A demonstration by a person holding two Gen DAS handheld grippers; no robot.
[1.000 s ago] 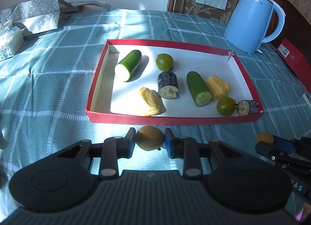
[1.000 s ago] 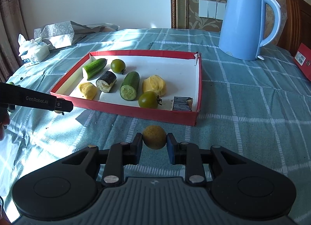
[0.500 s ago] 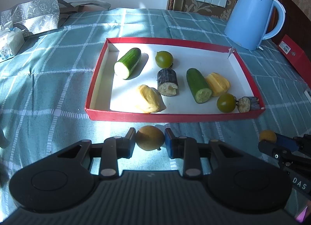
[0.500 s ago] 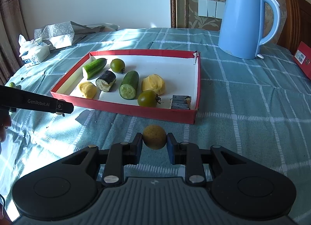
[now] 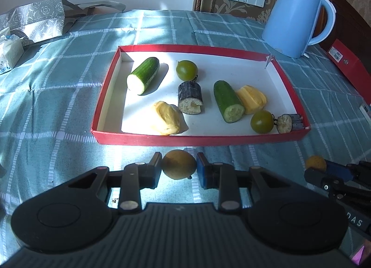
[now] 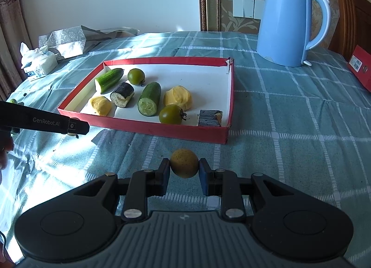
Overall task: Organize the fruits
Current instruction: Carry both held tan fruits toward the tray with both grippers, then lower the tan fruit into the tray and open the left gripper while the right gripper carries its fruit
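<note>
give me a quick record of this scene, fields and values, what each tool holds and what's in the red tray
left tool: shut on yellow-brown fruit
right tool: shut on round yellow fruit
red tray: two cucumber pieces, two green tomatoes, two dark eggplant pieces, two yellow chunks
both fruits: outside the tray, at its near side
behind tray: blue kettle
surface: checked teal tablecloth
</note>
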